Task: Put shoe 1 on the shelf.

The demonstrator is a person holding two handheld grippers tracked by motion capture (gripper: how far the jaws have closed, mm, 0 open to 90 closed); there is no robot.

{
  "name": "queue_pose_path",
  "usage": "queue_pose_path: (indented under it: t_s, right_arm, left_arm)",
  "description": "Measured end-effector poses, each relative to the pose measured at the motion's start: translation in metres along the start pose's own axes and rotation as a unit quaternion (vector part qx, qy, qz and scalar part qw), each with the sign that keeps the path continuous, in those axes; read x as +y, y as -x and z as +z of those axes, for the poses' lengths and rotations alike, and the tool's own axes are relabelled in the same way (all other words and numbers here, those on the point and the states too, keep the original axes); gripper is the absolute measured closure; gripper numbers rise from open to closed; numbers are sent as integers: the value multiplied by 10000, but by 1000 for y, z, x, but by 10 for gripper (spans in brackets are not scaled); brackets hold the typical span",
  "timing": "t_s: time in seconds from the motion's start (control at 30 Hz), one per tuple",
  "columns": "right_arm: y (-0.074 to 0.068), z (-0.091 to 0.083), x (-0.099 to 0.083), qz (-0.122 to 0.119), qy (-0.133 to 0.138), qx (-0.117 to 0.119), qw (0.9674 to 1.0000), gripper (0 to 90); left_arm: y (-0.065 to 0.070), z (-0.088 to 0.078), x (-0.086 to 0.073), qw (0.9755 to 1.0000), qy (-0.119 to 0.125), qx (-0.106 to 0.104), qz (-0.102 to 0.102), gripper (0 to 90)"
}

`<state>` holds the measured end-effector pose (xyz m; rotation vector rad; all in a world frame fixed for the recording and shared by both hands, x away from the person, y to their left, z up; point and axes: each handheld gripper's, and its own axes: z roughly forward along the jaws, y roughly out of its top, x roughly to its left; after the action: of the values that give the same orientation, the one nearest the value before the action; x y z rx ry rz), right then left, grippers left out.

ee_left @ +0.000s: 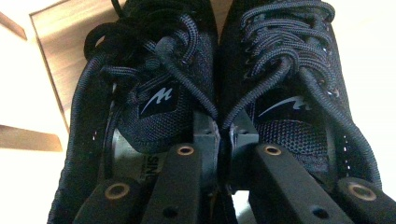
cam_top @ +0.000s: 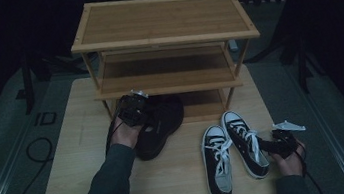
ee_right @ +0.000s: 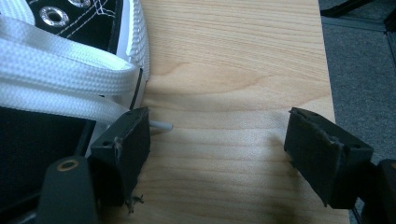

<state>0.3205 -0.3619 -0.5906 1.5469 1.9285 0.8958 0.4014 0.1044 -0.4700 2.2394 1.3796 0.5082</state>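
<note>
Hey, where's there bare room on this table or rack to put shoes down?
The rack's top shelf and middle shelf are bare. On the table, the left part beside the person's forearm is free. It is crowded at the bottom shelf's mouth, where the left tongs pinch the black sneakers together, and front right around the white-laced pair.

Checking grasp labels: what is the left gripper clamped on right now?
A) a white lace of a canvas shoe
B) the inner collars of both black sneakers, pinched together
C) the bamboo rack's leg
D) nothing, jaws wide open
B: in the left gripper view the left gripper has its jaws nearly together, pinching the adjoining collars of the black sneakers.
</note>
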Motion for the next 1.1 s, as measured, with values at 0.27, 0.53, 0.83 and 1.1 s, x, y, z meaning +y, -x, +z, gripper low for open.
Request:
queue_pose_path:
  t_s: [0.27,0.53,0.83,1.1]
  right_arm:
    - [0,0,0,0,0,0,10000,222]
    - [0,0,0,-8,4,-2,10000,222]
    - [0,0,0,0,1,0,10000,223]
    - [0,0,0,0,0,0,10000,223]
  left_arm:
    - [7,9,6,9994,102,290,-131,853]
    - [12,18,9,9978,235,550,-296,847]
    - [11,12,6,9990,90,428,78,556]
    - [10,-9,0,9985,246,308,390,447]
